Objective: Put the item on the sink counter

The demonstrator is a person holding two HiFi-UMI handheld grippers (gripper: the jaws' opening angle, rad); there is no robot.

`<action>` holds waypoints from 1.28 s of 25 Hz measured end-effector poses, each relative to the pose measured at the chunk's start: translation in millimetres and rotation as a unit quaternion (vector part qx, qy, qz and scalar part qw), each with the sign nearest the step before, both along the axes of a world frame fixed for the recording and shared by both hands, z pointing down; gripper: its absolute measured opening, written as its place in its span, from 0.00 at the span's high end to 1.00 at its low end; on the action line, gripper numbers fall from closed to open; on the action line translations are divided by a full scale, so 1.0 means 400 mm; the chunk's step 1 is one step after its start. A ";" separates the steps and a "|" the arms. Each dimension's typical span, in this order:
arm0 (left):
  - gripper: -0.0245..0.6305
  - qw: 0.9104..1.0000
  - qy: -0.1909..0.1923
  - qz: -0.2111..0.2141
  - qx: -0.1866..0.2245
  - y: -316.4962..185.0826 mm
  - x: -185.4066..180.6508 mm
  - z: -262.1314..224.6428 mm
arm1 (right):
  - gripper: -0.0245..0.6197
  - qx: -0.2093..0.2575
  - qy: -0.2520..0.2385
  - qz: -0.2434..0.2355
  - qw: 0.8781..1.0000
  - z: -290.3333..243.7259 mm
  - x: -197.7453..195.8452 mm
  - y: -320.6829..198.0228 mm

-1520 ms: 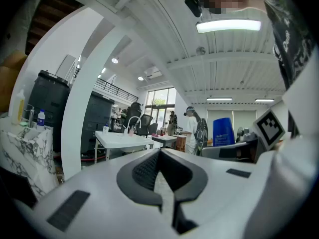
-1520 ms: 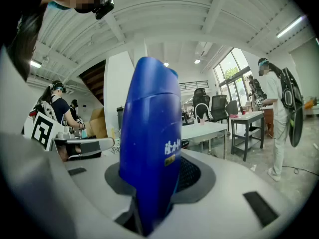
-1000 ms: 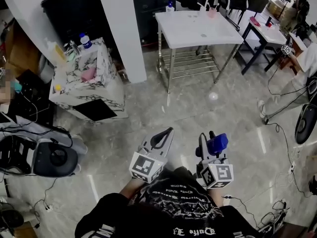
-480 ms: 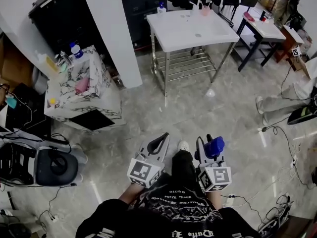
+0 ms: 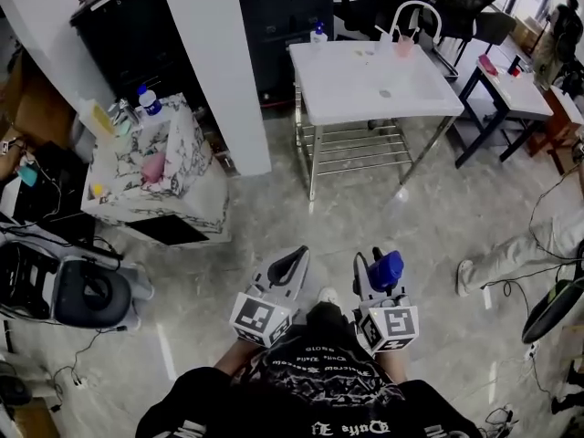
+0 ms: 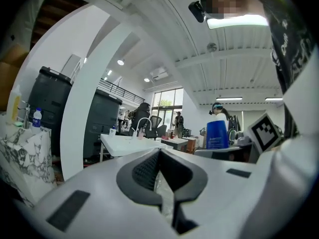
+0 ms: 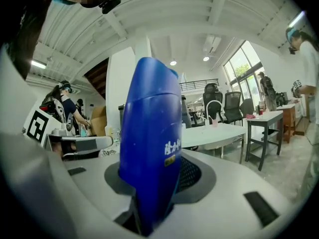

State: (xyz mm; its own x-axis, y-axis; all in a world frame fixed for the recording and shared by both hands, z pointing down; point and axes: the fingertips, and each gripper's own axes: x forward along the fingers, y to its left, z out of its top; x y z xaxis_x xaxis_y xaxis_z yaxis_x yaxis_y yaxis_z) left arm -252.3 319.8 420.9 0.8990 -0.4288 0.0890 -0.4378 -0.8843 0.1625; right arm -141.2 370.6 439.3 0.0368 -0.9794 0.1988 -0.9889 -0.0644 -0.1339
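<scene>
A blue bottle (image 5: 386, 268) stands upright between the jaws of my right gripper (image 5: 379, 276), which is shut on it. In the right gripper view the blue bottle (image 7: 149, 133) fills the middle, with the right gripper (image 7: 155, 176) clamped round its lower part. My left gripper (image 5: 286, 267) is held beside it, shut with nothing in it. In the left gripper view the left gripper (image 6: 159, 156) has its pads together, and the blue bottle (image 6: 218, 135) shows to the right. The white sink counter (image 5: 365, 94) with a curved faucet (image 5: 408, 9) stands far ahead across the floor.
A marble-patterned cabinet (image 5: 192, 185) with bottles on top sits ahead on the left, next to a white pillar (image 5: 214, 62). A dark chair (image 5: 87, 295) and cables lie at the left. A desk (image 5: 511, 85) and a person's leg (image 5: 506, 254) are on the right.
The view has shifted as the person walks over the floor; the sink counter sits a little lower in view. Both grippers keep their pose, with the bottle still held.
</scene>
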 end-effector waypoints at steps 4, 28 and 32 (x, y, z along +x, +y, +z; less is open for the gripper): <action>0.95 1.000 -0.006 -0.020 0.004 -0.050 0.098 -0.003 | 0.74 0.004 0.002 -0.023 1.000 -0.007 0.100 -0.068; 0.95 1.000 -0.017 -0.024 -0.011 -0.256 0.405 0.058 | 0.74 -0.001 -0.009 -0.017 1.000 0.031 0.404 -0.280; 0.95 1.000 -0.010 -0.012 -0.005 -0.363 0.444 0.061 | 0.74 0.002 -0.004 -0.002 1.000 0.030 0.444 -0.367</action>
State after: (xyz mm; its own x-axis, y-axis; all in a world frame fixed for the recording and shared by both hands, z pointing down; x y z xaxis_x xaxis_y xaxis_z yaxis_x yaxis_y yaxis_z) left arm -74.6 174.5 445.3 0.8868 -0.4484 0.1122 -0.4615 -0.8720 0.1629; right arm 36.3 223.7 451.2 0.0325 -0.9803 0.1950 -0.9881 -0.0608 -0.1411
